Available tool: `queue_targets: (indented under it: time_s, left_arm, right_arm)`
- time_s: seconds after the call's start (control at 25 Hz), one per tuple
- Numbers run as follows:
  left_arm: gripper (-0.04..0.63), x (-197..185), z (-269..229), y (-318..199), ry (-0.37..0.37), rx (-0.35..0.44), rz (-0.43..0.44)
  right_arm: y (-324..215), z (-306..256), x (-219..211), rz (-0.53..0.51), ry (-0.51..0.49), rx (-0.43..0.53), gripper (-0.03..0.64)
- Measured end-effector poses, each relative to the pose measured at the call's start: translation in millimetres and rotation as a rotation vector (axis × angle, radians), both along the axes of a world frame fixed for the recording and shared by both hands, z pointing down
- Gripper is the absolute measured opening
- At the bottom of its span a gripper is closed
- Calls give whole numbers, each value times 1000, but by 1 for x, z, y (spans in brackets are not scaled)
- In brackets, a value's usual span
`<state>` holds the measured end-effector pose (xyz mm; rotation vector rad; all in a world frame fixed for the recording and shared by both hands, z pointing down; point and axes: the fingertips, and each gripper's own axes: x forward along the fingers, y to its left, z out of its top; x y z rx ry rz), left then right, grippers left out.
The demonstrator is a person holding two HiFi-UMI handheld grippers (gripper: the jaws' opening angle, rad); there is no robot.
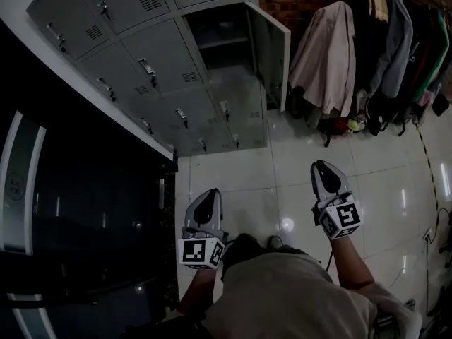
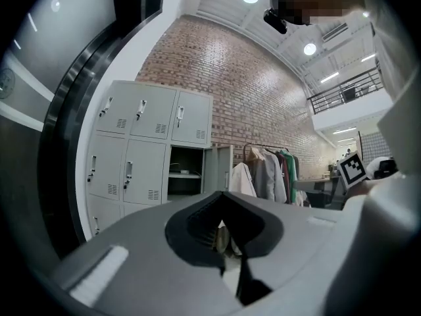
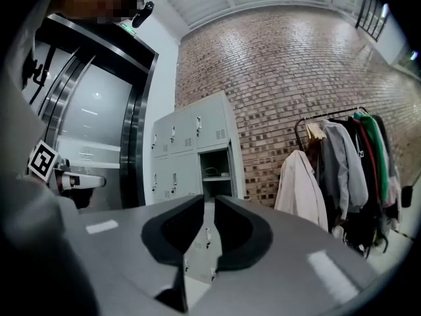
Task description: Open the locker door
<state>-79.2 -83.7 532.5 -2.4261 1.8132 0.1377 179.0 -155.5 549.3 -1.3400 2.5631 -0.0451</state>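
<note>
1. Plainly, the target is far off. The bank of grey metal lockers stands against the wall, well apart from both grippers. One grey locker door in the right-hand column already hangs swung out, baring a dark shelved compartment. Every other door is closed, each with a small metal latch handle.
2. The left gripper is clenched tip to tip with nothing in it. The right gripper has its jaws a narrow slit apart and is also empty. Both point roughly level toward the lockers, above the pale glossy tiled floor.
3. If a closed door is meant, that slit looks too tight to straddle a latch handle. The tips would probably butt against it and skid off the smooth metal unless the jaws widen first. The clenched left gripper could only push, not hook.
4. The swung-out door juts into the approach. A gripper or sleeve catching its free edge could knock it shut or bang it wider.
5. Open room: the floor between the person and the lockers is bare. A dark glass panel closes off the left side, near the left gripper. A pale pink jacket hangs on the coat rail near the open door, so swing room on the right is tight.
</note>
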Motion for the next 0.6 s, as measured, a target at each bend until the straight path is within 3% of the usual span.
queue_targets:
  time_s: [0.32, 0.6]
  left_arm:
    - [83, 9, -30, 57, -16, 48, 45]
    - [83, -16, -36, 132, -19, 69, 46]
  right_arm:
    - [64, -26, -4, 13, 10, -2, 38]
    - [135, -34, -23, 24, 5, 24, 38]
